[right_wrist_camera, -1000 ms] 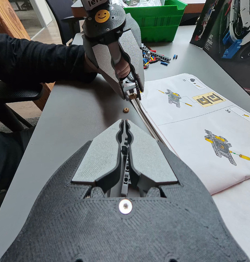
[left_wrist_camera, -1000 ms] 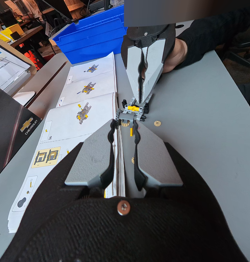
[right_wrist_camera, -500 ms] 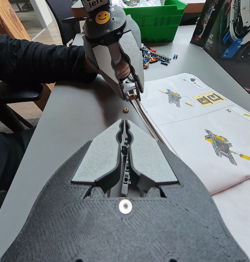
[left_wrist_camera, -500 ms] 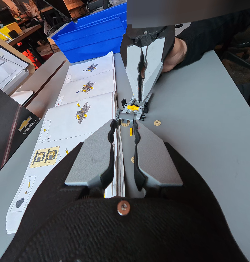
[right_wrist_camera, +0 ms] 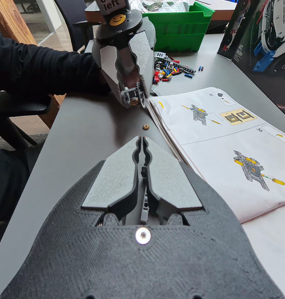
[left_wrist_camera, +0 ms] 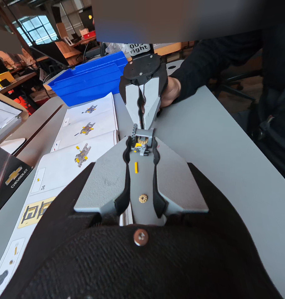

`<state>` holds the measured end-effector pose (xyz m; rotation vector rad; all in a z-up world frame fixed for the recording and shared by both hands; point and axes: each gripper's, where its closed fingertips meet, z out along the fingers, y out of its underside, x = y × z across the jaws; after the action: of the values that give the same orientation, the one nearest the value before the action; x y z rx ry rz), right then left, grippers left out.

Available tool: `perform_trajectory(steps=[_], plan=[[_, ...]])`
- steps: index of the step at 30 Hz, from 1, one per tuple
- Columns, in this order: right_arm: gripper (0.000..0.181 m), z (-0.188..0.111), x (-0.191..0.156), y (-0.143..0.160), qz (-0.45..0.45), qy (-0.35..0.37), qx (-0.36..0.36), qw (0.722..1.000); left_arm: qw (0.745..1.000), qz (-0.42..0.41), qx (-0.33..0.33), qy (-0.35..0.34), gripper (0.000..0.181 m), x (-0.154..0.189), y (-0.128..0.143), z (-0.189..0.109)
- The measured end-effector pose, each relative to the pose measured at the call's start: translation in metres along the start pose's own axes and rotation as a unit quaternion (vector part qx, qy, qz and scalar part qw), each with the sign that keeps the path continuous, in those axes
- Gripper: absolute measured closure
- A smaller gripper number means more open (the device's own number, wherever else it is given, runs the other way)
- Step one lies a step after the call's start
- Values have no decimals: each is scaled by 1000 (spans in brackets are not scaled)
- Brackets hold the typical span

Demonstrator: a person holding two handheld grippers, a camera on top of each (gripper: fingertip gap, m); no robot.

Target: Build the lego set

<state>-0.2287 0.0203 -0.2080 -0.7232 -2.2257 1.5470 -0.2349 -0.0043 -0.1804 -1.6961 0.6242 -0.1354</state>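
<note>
My left gripper [left_wrist_camera: 141,138] is shut on a grey lego frame [left_wrist_camera: 142,135] that carries a dark gear and a tan gear, and holds it above the table. Yellow and black pieces show just under the frame. In the right wrist view the left gripper [right_wrist_camera: 132,102] and the frame [right_wrist_camera: 129,96] are at the booklet's corner. My right gripper [right_wrist_camera: 141,137] is shut on a grey beam [right_wrist_camera: 145,203] with a black pin. Its tips [left_wrist_camera: 143,125] are just behind the frame. A yellow axle [left_wrist_camera: 136,167] and a loose tan gear [left_wrist_camera: 143,198] lie on the grey table [left_wrist_camera: 203,145]. A tan gear [right_wrist_camera: 145,126] also lies between the grippers.
The open instruction booklet [left_wrist_camera: 90,145] [right_wrist_camera: 219,145] lies beside the grippers. A blue bin [left_wrist_camera: 90,84] stands behind it. A green bin [right_wrist_camera: 179,32], a pile of loose pieces [right_wrist_camera: 169,71] and the set's box [right_wrist_camera: 260,32] are at the far end. A black box [left_wrist_camera: 5,174] stands at the left. The left gripper's tips are roughly 5 centimetres from the right gripper's. It is some 6 centimetres from my right tips to the yellow axle [left_wrist_camera: 136,167].
My left gripper has risen and tilted with the frame in it, so the yellow axle and a tan gear now show on the table under it. The right gripper has stayed put.
</note>
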Motion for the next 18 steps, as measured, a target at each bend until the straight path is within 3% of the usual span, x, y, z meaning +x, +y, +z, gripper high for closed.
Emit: perform_trajectory(steps=[18], plan=[[181, 0, -6, -1, -5, -7, 2, 1000, 1000, 0, -6, 2, 159, 1, 2, 2]])
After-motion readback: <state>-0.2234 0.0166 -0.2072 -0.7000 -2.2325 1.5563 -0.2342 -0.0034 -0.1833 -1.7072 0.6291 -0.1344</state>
